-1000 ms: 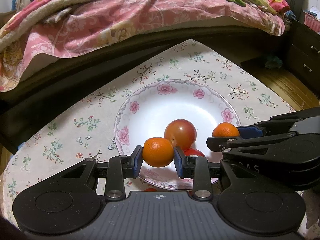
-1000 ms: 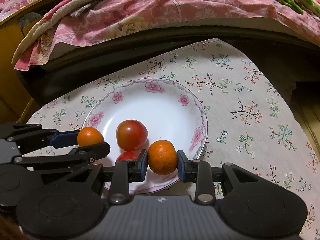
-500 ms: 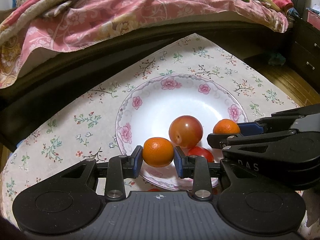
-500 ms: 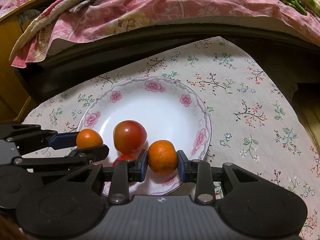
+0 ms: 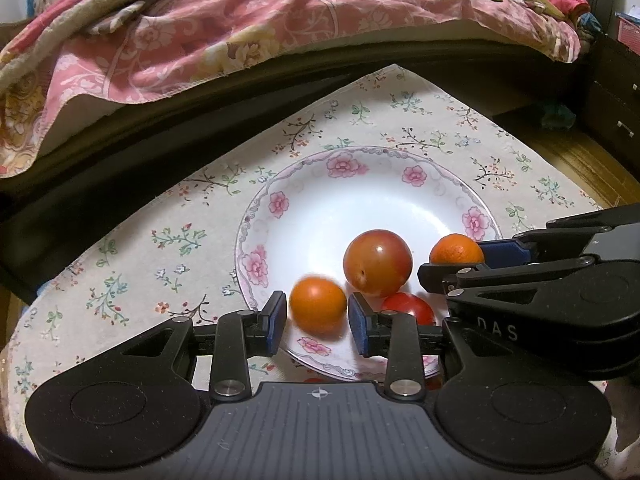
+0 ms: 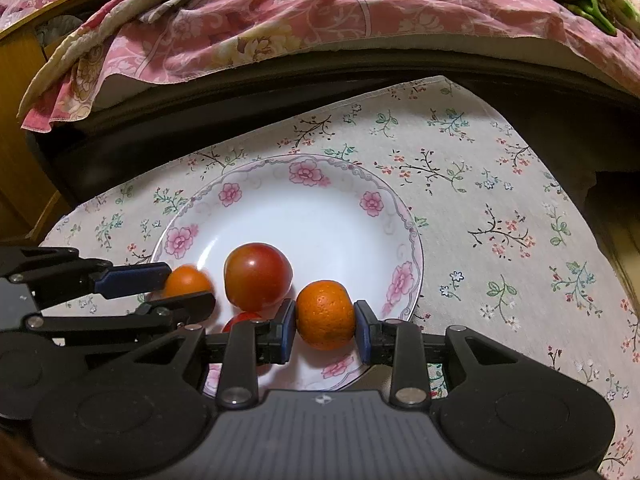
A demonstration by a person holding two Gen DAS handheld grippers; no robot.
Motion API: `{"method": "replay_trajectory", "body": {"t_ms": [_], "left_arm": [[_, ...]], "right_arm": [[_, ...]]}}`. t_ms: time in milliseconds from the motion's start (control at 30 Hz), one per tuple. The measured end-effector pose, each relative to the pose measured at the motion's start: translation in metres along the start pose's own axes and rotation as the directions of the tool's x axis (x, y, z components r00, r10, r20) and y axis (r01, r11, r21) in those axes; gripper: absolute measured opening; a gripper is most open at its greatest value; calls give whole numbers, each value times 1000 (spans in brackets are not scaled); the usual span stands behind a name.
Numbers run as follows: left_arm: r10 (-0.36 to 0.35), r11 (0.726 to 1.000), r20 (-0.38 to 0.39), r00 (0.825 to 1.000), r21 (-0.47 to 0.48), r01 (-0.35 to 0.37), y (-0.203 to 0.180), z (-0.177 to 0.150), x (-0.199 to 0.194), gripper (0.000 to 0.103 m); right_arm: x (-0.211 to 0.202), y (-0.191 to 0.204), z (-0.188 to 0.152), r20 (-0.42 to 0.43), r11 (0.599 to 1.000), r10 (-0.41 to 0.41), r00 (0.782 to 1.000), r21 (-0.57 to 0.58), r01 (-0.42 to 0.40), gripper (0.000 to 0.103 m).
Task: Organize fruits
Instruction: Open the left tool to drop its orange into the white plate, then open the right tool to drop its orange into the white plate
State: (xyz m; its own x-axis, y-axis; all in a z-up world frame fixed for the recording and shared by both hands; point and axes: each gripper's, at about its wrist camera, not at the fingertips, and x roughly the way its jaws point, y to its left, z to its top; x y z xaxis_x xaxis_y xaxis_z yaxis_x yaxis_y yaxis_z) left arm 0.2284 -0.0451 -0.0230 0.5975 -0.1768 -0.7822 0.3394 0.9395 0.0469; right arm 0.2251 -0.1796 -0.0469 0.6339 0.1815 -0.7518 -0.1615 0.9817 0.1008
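The left gripper (image 5: 317, 318) has just spread its jaws; its mandarin (image 5: 318, 306) drops, blurred, onto the plate (image 5: 360, 196) at its near edge; the right gripper (image 6: 325, 330) clamps its orange (image 6: 325, 314), awaiting release.

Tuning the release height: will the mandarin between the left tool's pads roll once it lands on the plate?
Probably yes. The mandarin is round and already motion-blurred, with gaps to both pads of the left tool, so it looks loose. The plate is glossy and dished, so it likely rolls inward, toward the big tomato, which may stop it.
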Motion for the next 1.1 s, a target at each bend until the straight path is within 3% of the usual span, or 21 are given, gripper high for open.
{"method": "replay_trajectory", "body": {"t_ms": [1100], "left_arm": [[22,999,39,999,35,-23,2,-5,-20,66]], "right_arm": [[-14,6,-1,60,1000,0,998,11,0,35]]}}
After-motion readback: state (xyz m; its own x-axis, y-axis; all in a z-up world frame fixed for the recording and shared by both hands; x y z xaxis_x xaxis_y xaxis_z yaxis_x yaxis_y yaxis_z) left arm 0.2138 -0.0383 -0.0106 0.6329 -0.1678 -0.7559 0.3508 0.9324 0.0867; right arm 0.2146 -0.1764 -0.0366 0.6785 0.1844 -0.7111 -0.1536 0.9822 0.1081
